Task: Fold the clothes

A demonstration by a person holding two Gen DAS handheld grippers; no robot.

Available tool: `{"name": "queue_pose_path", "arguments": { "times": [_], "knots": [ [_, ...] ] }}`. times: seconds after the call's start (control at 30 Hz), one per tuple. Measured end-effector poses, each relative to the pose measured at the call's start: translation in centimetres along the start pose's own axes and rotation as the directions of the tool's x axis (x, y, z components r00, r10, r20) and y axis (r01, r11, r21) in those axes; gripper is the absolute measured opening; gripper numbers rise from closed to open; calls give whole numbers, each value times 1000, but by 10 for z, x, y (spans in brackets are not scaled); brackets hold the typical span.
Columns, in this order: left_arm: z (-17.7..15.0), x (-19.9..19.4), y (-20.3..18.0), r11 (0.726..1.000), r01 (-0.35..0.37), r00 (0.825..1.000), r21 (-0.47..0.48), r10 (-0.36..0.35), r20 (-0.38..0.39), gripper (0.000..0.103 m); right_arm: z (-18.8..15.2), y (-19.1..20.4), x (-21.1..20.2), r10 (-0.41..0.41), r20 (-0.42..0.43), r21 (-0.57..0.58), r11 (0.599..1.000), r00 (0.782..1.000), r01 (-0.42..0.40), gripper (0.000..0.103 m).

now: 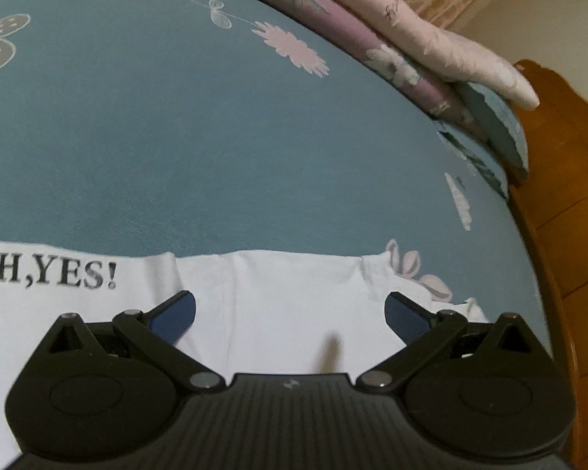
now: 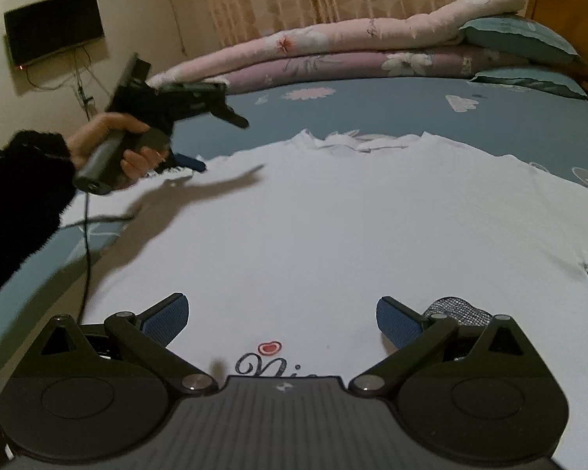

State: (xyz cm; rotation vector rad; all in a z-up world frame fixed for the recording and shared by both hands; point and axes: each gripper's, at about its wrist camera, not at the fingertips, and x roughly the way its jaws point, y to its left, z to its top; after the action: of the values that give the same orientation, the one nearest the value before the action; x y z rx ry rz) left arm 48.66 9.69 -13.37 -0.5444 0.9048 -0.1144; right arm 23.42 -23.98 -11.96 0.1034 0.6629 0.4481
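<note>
A white T-shirt [image 2: 333, 227] lies spread flat on the blue bed sheet [image 2: 490, 125], with a heart and script print near my right gripper. In the left wrist view the shirt [image 1: 294, 305] shows black "OH,YES!" lettering at the left. My left gripper [image 1: 290, 313] is open and empty just above a corner of the shirt; it also shows in the right wrist view [image 2: 211, 141], held in a hand at the shirt's far left edge. My right gripper [image 2: 282, 319] is open and empty over the shirt's near part.
Folded pink and purple quilts [image 2: 333, 55] and teal pillows [image 2: 525, 39] line the far side of the bed. A wooden bed frame [image 1: 560, 196] borders the right edge. A cable [image 2: 86, 243] hangs from the left gripper. A wall TV [image 2: 53, 25] is far left.
</note>
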Motion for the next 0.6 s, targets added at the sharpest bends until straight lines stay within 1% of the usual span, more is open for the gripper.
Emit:
{"name": "queue_pose_path", "arguments": {
  "times": [0.1, 0.2, 0.27, 0.37, 0.4, 0.47, 0.53, 0.6],
  "knots": [
    [7, 12, -4, 999, -35, 999, 28, 35, 6, 102, -3, -1, -4, 7, 3, 7, 1000, 1000, -7, 103],
    [15, 21, -10, 996, -70, 997, 56, 70, 17, 102, -7, 0, -4, -2, -6, 0, 1000, 1000, 2, 103],
    [20, 25, -15, 991, -107, 994, 77, 106, 18, 102, -8, 1, -3, -20, -11, -12, 1000, 1000, 20, 103],
    [21, 16, -26, 982, -149, 989, 118, 147, 29, 102, -8, 5, -6, -41, -7, -33, 999, 999, 41, 103],
    [19, 7, -28, 982, -138, 990, 130, 134, 38, 102, -8, 6, -8, -45, -1, -41, 998, 999, 45, 103],
    [14, -11, -31, 986, -91, 995, 141, 86, 42, 102, -9, 8, -9, -47, 4, -50, 998, 999, 47, 103],
    [7, -26, -30, 988, -52, 998, 145, 49, 25, 102, -8, 8, -7, -50, 1, -50, 997, 999, 50, 103],
    [3, -32, -25, 991, -25, 1000, 132, 25, 2, 102, -9, 6, -5, -53, -9, -42, 998, 999, 53, 103]
  ]
}}
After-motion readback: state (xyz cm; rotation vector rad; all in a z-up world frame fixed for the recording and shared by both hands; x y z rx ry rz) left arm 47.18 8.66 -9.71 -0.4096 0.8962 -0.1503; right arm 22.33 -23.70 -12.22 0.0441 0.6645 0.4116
